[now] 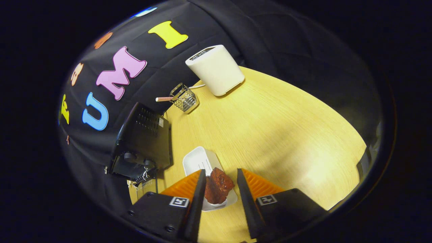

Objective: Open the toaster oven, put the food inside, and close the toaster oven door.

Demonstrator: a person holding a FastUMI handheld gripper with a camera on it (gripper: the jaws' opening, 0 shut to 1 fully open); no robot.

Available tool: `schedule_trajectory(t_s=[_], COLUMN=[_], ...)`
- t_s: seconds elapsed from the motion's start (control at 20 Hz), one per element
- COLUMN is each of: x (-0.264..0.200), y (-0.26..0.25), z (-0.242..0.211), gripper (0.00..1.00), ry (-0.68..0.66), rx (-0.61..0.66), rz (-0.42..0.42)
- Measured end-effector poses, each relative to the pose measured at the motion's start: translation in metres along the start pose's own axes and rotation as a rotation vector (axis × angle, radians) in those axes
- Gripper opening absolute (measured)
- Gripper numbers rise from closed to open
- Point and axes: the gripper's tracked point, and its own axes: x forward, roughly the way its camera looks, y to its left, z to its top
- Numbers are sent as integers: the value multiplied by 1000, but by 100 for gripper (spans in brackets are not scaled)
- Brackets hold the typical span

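Observation:
A reddish-brown piece of food (218,186) lies on the near end of a white oblong dish (197,160) on the wooden table. My gripper (221,171) is open, one finger on each side of the food. The left finger (198,192) is against or very close to the food. A small gap shows between the food and the right finger (243,190). The black toaster oven (143,141) stands just left of the dish, knobs facing me. Its glass door (145,188) looks swung down beside the left finger.
A white pop-up toaster (216,69) stands at the table's far end by the wall. A small wire basket (184,98) with a striped stick (164,99) sits near it. Bare wooden table (276,135) spreads to the right of the dish.

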Motion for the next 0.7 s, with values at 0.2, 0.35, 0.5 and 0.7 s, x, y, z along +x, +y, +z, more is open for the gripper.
schedule_trajectory(t_s=[0.2, 0.35, 0.5, 0.7], x=[5, 0, -2, -18], y=[1, 9, 9, 19], z=[1, 6, 9, 17], gripper=[36, 22, 15, 15], ry=[27, 31, 29, 8], rx=[12, 82, 104, 116], rz=[23, 62, 61, 69])
